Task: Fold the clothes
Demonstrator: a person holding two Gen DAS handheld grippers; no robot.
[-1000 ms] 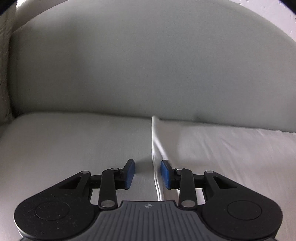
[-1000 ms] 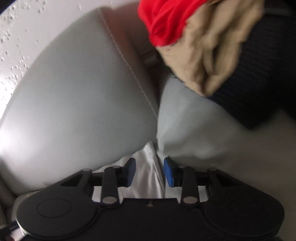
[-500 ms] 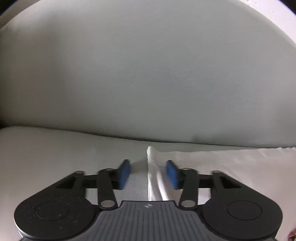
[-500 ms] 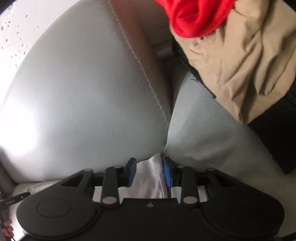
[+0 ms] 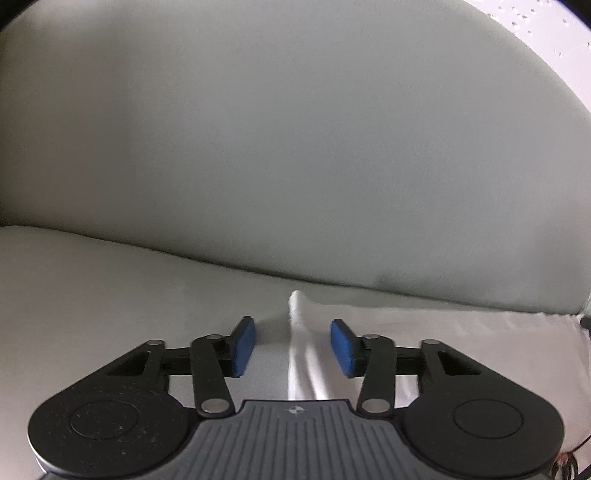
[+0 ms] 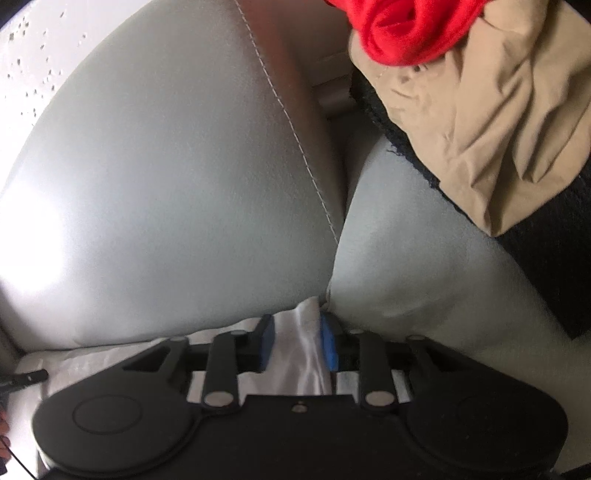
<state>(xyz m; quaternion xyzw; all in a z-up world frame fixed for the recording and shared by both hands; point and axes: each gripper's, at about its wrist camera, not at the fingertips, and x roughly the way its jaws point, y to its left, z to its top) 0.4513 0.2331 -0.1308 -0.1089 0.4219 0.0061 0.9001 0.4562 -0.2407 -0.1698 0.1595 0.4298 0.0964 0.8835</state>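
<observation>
A white garment (image 5: 436,332) lies flat on the grey sofa seat (image 5: 92,280), its edge reaching the backrest. A raised fold of this cloth (image 5: 301,354) runs between the blue pads of my left gripper (image 5: 293,345), which is open wide and touches nothing. In the right wrist view the same white garment (image 6: 295,354) bunches between the pads of my right gripper (image 6: 297,345). It is open, with the cloth brushing the right pad (image 6: 328,347), close to the crease between two sofa cushions.
A pile of clothes sits on the sofa at upper right: a red piece (image 6: 406,29), a tan piece (image 6: 498,129) and a dark knit one (image 6: 546,266). The grey backrest (image 5: 295,147) rises right ahead. A black cable (image 6: 22,376) lies at the left edge.
The left gripper moved forward toward the backrest and its fingers spread wider around the white fold. The right gripper shifted closer to the cushion crease and the clothes pile.
</observation>
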